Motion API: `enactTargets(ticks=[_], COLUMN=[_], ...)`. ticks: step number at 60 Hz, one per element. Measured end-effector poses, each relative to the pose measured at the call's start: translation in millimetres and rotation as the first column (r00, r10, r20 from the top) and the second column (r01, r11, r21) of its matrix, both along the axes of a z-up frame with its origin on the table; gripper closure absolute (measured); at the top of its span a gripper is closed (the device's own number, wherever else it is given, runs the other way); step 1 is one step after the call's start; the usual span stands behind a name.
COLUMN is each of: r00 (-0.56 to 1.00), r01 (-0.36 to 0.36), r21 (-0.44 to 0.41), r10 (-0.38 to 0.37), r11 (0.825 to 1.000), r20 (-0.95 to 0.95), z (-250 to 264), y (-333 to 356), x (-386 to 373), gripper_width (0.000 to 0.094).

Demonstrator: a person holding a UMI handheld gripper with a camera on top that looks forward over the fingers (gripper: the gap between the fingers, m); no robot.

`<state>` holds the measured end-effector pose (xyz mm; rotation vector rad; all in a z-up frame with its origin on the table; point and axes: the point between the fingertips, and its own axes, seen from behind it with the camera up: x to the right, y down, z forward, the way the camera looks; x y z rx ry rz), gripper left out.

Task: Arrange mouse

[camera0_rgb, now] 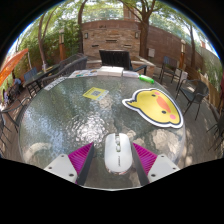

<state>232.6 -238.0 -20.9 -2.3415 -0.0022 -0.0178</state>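
Observation:
A white computer mouse (pixel 117 152) lies on the round glass table (pixel 60 120), between my two fingers. My gripper (pixel 116 160) is open, and a small gap shows between the mouse and the pink pads on each side. The left finger (pixel 82 158) and the right finger (pixel 146 157) flank it. A yellow duck-shaped mouse pad (pixel 152 104) lies flat on the table beyond the fingers, to the right.
A small yellow-green card (pixel 96 93) lies on the glass beyond the mouse, to the left. Dark patio chairs (pixel 190 92) ring the table. A brick fireplace (pixel 116 42) and trees stand behind.

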Motion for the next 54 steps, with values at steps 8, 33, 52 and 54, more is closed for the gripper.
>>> enactTargets(ticks=[8, 33, 52, 54], r00=[0.999, 0.972, 0.979, 0.985], r01=[-0.050, -0.233, -0.131, -0.114], r21=[0.001, 0.121, 0.395, 0.378], r10=[0.050, 0.234, 0.182, 0.155], r11=[0.999, 0.965, 0.909, 0.919], r20=[0.000, 0.007, -0.093, -0.079], z=[0, 111, 265, 250], y=[-2, 24, 159, 171], x=[0, -53, 42, 67], gripper_width=[0.0465, 0.0583, 0.0581, 0.0581])
